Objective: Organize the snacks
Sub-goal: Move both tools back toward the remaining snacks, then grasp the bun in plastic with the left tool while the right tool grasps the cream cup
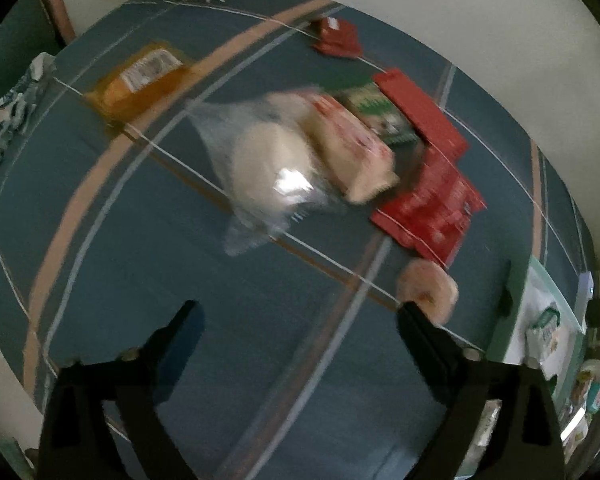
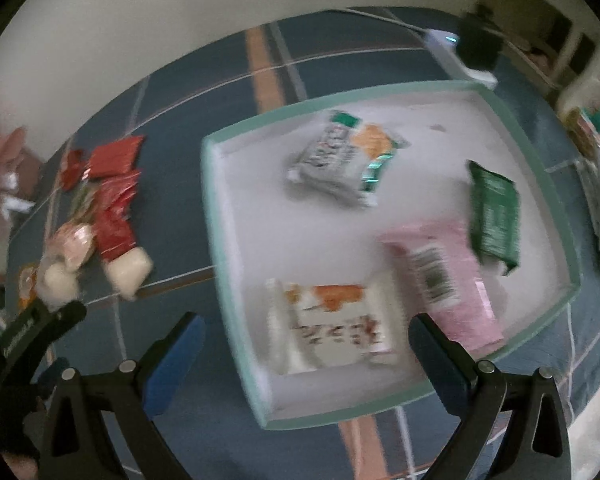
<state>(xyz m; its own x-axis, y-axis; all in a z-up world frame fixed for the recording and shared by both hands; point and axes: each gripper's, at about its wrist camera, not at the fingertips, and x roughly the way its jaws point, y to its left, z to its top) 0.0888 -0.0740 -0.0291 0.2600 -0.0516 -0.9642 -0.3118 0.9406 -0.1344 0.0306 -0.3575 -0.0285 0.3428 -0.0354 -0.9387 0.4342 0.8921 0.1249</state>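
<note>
A white tray with a pale green rim [image 2: 216, 208] holds several snack packs: a white and orange pack [image 2: 336, 328], a pink pack [image 2: 444, 276], a dark green pack [image 2: 494, 216] and a grey and green pack [image 2: 340, 160]. My right gripper [image 2: 306, 340] is open and empty above the tray's near side. My left gripper [image 1: 300, 320] is open and empty above the blue cloth. Ahead of it lie a clear bag of white buns [image 1: 268, 168], red packs [image 1: 432, 200], a green pack [image 1: 380, 112], an orange pack [image 1: 140, 76] and a pink round snack [image 1: 428, 284]. The frames are blurred.
A blue plaid cloth [image 1: 180, 272] covers the table. A small red pack [image 1: 338, 36] lies far back. The tray's edge [image 1: 512, 320] shows at the left view's right. A white power strip with a black plug [image 2: 472, 52] sits behind the tray. The snack pile [image 2: 100, 216] lies left of the tray.
</note>
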